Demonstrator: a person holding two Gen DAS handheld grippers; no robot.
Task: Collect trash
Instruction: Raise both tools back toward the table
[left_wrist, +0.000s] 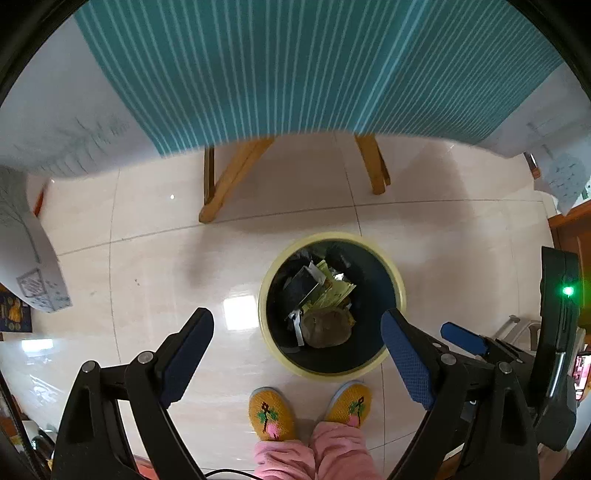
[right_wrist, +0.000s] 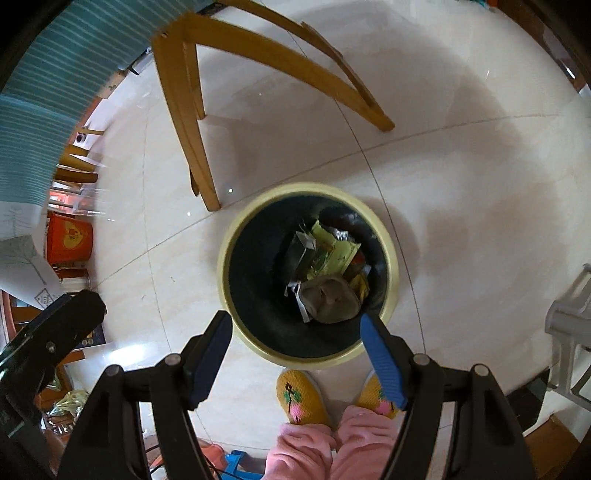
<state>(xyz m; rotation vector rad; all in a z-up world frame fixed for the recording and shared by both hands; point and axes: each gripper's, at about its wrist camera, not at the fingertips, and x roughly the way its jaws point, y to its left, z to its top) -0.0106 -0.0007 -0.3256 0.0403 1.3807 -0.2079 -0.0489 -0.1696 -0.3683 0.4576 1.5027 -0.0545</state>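
Below both grippers, the trash bin (left_wrist: 400, 291) sits on the floor (left_wrist: 147, 266), holding crumpled wrappers (right_wrist: 332, 254): light, soft, crinkly. We hold left gripper (left_wrist: 297, 325) and right gripper (right_wrist: 295, 328) spread, empty; pinch wrapper edges.

One round, pale-yellow-rimmed trash bin with a black liner (left_wrist: 400, 291) stands on the floor. Two yellow knitted slippers with flower patterns (left_wrist: 270, 412) show below it, two black grippers with blue-padded fingers (left_wrist: 297, 356) and one orange box with a heart (right_wrist: 69, 237).
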